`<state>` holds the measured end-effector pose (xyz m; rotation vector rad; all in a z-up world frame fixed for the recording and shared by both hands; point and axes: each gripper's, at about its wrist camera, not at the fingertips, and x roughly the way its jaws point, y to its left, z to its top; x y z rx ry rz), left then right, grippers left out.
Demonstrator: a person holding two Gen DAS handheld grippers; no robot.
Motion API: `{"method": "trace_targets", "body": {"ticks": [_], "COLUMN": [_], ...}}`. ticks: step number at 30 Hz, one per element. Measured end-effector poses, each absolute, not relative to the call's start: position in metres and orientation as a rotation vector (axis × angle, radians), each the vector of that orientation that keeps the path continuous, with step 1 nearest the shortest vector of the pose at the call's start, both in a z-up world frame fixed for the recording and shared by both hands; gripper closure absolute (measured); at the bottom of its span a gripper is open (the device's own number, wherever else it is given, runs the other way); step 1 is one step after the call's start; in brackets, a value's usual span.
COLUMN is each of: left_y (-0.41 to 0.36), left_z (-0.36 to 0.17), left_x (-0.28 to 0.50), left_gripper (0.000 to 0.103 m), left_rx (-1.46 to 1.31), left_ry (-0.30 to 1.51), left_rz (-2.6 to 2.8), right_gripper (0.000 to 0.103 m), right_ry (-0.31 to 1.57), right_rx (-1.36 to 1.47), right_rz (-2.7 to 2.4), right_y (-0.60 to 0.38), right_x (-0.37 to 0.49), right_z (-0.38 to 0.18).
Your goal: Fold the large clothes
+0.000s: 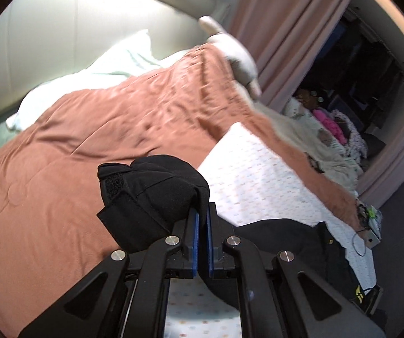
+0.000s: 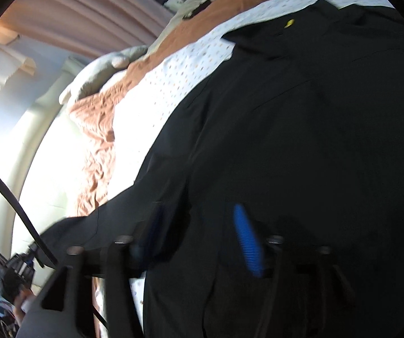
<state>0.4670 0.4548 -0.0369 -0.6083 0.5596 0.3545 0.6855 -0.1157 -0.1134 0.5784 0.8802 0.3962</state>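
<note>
Black garment on dotted sheet | left gripper clamps its cuff | right gripper apart, empty | rust comforter beside

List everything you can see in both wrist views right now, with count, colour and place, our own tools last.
black garment: one, black, spread across the patterned sheet; a cuff end is pinched up in the left tool
patterned sheet: one, white with small coloured dots, under the garment
comforter: one, rust orange, over most of the bed
pillow: one, pale, at the head of the bed
plush toy: one, light grey, on the comforter's far edge
curtain: one, dusty pink, beyond the bed
clothes pile: one, mixed cream and pink, beyond the bed's far side
left tool: one, black with blue pads, shut on the cuff
right tool: one, black with blue pads, blurred, open over the garment
</note>
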Motion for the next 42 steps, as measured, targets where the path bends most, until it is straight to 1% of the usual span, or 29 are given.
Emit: {"method": "trace_targets", "body": {"ticks": [5, 8, 14, 18, 23, 30, 33, 42], "left_y": [0.403, 0.372, 0.301, 0.260, 0.209, 0.139, 0.112, 0.034], "left_z": [0.024, 0.050, 0.093, 0.109, 0.117, 0.117, 0.107, 0.068], "left_x": [0.484, 0.492, 0.512, 0.524, 0.542, 0.577, 0.591, 0.634], "left_gripper": [0.096, 0.096, 0.096, 0.096, 0.097, 0.096, 0.096, 0.096], "left_rx": [-0.521, -0.494, -0.406, -0.373, -0.306, -0.240, -0.221, -0.175], "left_ry": [0.518, 0.503, 0.485, 0.489, 0.512, 0.573, 0.596, 0.691], "left_rz": [0.270, 0.220, 0.127, 0.081, 0.031, -0.029, -0.058, -0.157], "right_gripper": [0.044, 0.044, 0.044, 0.044, 0.044, 0.043, 0.043, 0.043], "right_ry": [0.812, 0.780, 0.714, 0.726, 0.718, 0.676, 0.651, 0.674], "right_rx": [0.589, 0.589, 0.512, 0.520, 0.583, 0.683, 0.696, 0.792], "right_rz": [0.381, 0.381, 0.308, 0.276, 0.247, 0.218, 0.197, 0.185], "right_y": [-0.140, -0.156, -0.194, -0.212, -0.241, -0.287, -0.296, -0.330], "right_x": [0.656, 0.633, 0.580, 0.576, 0.590, 0.575, 0.573, 0.583], "right_z": [-0.087, -0.080, -0.088, -0.098, -0.103, -0.096, -0.097, -0.118]}}
